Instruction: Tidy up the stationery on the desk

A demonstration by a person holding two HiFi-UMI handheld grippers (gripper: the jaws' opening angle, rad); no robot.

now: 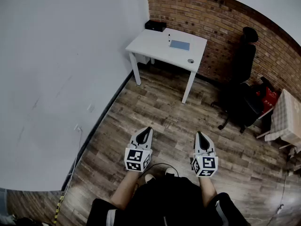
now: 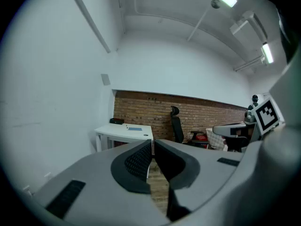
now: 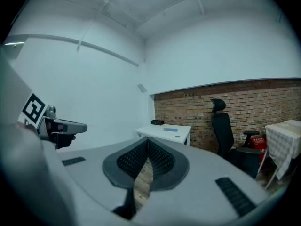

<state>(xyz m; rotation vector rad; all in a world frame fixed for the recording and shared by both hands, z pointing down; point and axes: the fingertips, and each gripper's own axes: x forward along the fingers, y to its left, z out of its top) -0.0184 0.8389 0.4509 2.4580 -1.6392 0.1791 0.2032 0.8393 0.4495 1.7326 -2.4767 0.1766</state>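
White desk (image 1: 150, 44), black box (image 1: 155, 26) at back corner, blue notebook (image 1: 179, 44) in middle, small round item (image 1: 190, 60) near edge

The right claw (image 3: 147, 144) is closed on nothing. Ahead, a white tabletop (image 3: 157, 130) stands against a brick wall (image 3: 197, 112), with a black office chair (image 3: 222, 131) to its right.

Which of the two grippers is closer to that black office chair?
Right. The right gripper sits below-left of the black office chair; the left gripper is farther left.

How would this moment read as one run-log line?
stage: person stands away from white desk | left gripper: shut, empty | right gripper: shut, empty | on desk: flat blue item
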